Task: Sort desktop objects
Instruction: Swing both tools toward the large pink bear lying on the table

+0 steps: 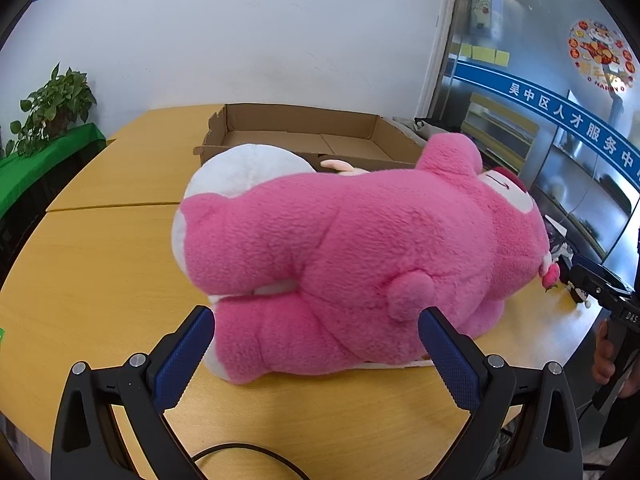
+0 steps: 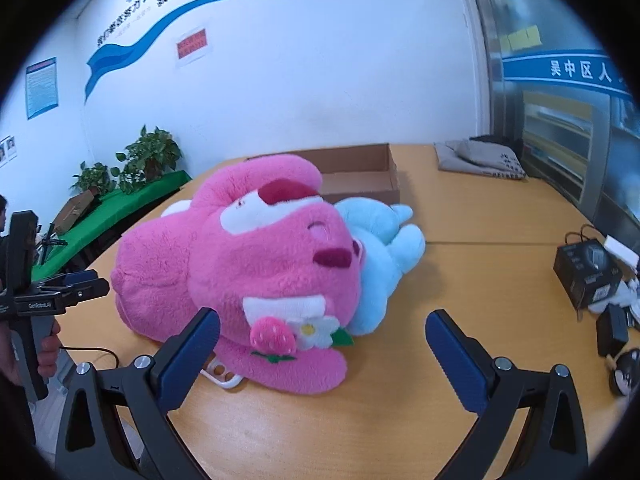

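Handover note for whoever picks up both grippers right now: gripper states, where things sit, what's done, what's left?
Left gripper: open, at the pink plush bear, holding nothing.
Right gripper: open, by the bear's head, holding nothing.
The bear lies on the table, a light blue plush beside it.
Cardboard box behind looks empty.
Done: nothing visibly sorted. Left: likely both plush toys.

Big pink plush bear (image 1: pixel 360 248) blocked the open cardboard box (image 1: pixel 304 136); bare wooden tabletop (image 1: pixel 100 280) left of it lay free.
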